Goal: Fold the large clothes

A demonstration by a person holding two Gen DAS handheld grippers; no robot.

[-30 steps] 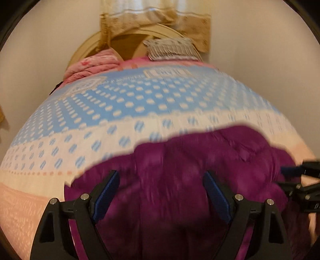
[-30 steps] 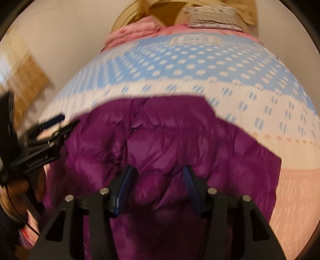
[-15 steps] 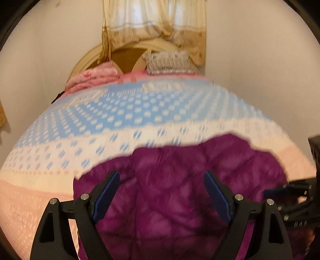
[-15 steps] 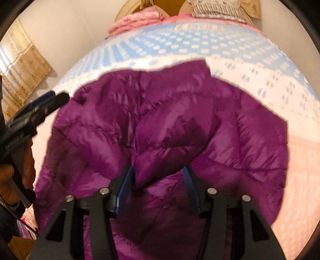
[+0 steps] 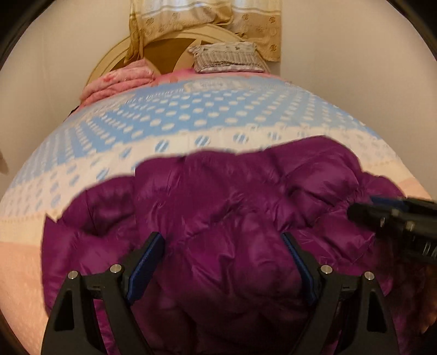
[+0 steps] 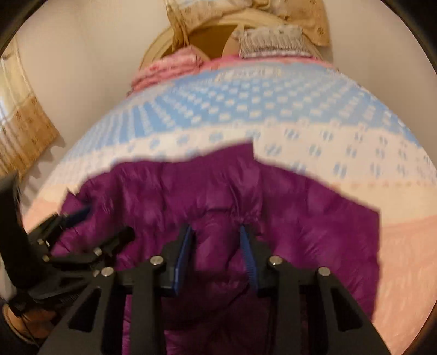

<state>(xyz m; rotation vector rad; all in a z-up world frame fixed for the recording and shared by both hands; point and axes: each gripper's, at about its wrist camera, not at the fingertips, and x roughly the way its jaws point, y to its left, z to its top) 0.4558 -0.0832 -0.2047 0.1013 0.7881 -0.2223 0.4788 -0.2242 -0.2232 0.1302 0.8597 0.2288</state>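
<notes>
The jacket [image 5: 232, 218] is a purple, puffy, quilted garment with a shiny surface, lying crumpled on the near end of the bed [image 5: 191, 114]. Its far edge runs ragged across the cream band of the quilt, and one flat flap [image 6: 341, 218] spreads out toward the pink band on the right side. Stitched seams divide it into padded panels, and a gathered pucker [image 6: 245, 217] shows near the middle in the right wrist view.

The quilt carries a pale lettered panel [image 5: 215, 86] near the head of the bed, but the writing is too blurred to read. No label shows on the jacket.

The left gripper [image 5: 222, 244] stands with its jaws wide apart above the jacket, a bulge of fabric showing between the blue pads; whether they touch the cloth cannot be told. The right gripper [image 6: 217, 233] has its jaws at a narrower gap, with a fold of the jacket bunched between the pads; whether it is truly clamped is unclear.

A pink blanket [image 5: 120, 82] and a striped pillow [image 5: 229, 58] lie by the headboard [image 5: 169, 52], under a curtain [image 5: 207, 16].
</notes>
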